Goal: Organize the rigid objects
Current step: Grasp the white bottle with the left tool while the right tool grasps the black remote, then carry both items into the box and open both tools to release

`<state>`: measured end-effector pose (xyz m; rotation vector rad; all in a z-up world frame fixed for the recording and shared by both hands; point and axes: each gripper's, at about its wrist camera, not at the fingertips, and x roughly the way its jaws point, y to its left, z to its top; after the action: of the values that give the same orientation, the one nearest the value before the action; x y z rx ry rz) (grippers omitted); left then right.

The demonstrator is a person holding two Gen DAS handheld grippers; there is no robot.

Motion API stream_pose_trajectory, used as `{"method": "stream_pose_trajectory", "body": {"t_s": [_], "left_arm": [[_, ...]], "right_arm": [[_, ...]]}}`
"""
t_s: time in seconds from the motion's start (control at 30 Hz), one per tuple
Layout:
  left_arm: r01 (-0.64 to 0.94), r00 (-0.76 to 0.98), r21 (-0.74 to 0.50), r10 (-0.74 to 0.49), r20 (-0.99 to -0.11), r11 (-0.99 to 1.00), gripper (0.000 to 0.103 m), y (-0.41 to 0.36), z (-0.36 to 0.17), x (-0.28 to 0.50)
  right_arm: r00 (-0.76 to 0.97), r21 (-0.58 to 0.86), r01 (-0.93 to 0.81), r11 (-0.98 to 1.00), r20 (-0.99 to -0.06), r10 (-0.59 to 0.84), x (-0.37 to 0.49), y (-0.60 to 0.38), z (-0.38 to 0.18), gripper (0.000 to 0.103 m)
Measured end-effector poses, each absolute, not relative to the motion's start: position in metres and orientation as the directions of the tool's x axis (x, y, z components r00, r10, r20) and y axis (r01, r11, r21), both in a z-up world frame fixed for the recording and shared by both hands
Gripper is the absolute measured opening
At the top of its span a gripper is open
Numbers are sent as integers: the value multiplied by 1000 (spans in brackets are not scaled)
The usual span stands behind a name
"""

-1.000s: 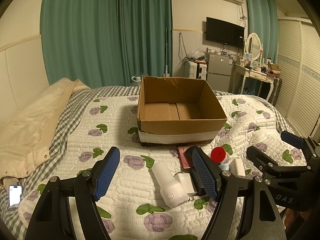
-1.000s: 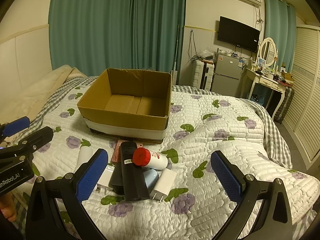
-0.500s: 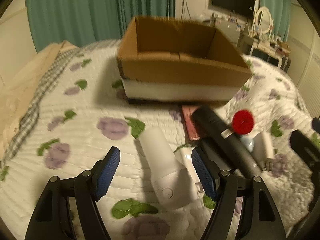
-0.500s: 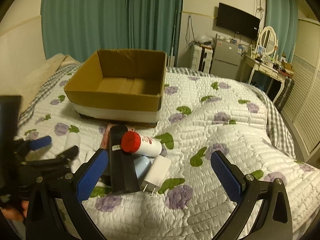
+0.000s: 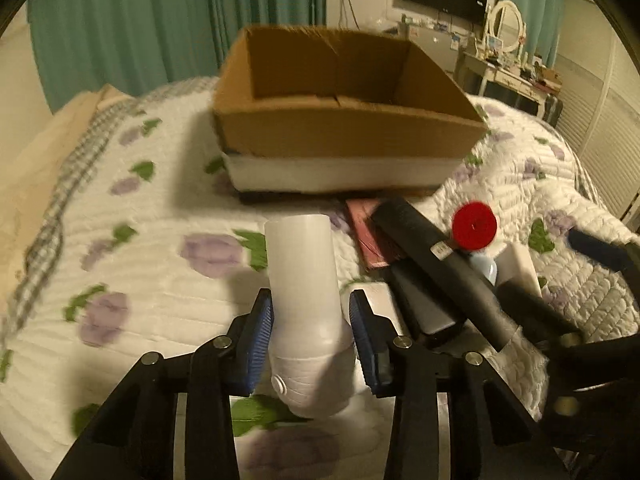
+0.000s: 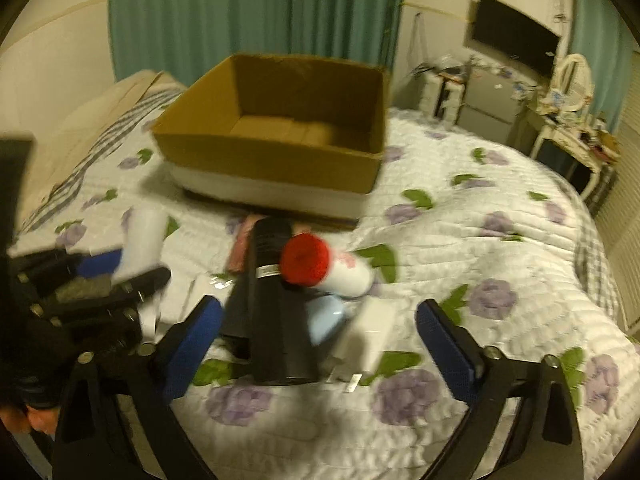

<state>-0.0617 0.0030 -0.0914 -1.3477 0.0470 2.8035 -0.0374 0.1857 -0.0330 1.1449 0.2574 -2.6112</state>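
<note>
The left gripper [image 5: 311, 330] has its two blue pads closed against the sides of a white bottle [image 5: 304, 280], which lies on the quilted bed [image 5: 140, 288] directly between the fingers. The bottle's long axis runs straight ahead of this gripper, its rounded end tucked back toward the gripper body and its open, flat end pointing forward at the cardboard box [image 5: 344, 128]. That box sits ahead of the gripper and slightly to its right, mouth up, and nothing shows on the part of its floor in view. The grip falls on the lower half of the bottle, so much of its length sticks out in front; whether it has left the quilt I cannot tell. Judging from this, the move in hand is a lift and a forward carry over the near wall of the box, and the bottle's projecting front end is the part most likely to catch that wall. The right gripper [image 6: 318, 322] is wide open and holds nothing; just ahead of it lies the rest of the pile, a black tube [image 6: 276, 304], a red-capped can [image 6: 320, 266], a pale blue object [image 6: 326, 316] and a white charger [image 6: 370, 330], touching or overlapping one another.
</note>
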Motion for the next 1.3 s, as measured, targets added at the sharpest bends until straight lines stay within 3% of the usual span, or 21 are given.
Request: {"method": "stream_pose_trajectory", "body": {"t_s": [0.07,0.2,0.37,0.57,0.67,0.83,0.9,1.1,1.3], "left_arm": [[-21,-636,26,-7,-772,-999,38,-6,-84,-62],[0,-632,10,-8,-775,-1000,38,-19,-83,-64],[-10,-635,-11,15,-772,-1000,38,-25,-82,-64],[-14,-636,-22,25,-771,-1000,37,-25,-82,-63],[-20,-640,-14,24,-768,-1000,36,-24,-80,-61],[-28,-651,1,17,-758,-1000,35,-19,-73,-58],[-33,-659,4,18,-752,-999,34,-17,-67,-56],[-43,-702,9,24,-712,-999,33,-10,-37,-55],[-52,-738,7,34,-674,-999,33,-12,-4,-70]], "right_arm": [[-604,-41,357,-933,-772,-197,-43,175,-40,88],[-542,-44,388,-921,-819,-189,-59,157,-60,68],[-504,-16,378,-926,-843,-191,-74,151,-76,57],[-478,44,361,-931,-849,-226,-90,147,-82,56],[-507,18,354,-935,-837,-208,-85,148,-76,40],[-549,4,363,-932,-807,-218,-67,153,-60,37],[-569,8,369,-929,-789,-232,-60,155,-49,29],[-604,10,399,-917,-750,-271,-49,152,-22,21],[-662,0,427,-904,-682,-312,-47,147,22,20]]}}
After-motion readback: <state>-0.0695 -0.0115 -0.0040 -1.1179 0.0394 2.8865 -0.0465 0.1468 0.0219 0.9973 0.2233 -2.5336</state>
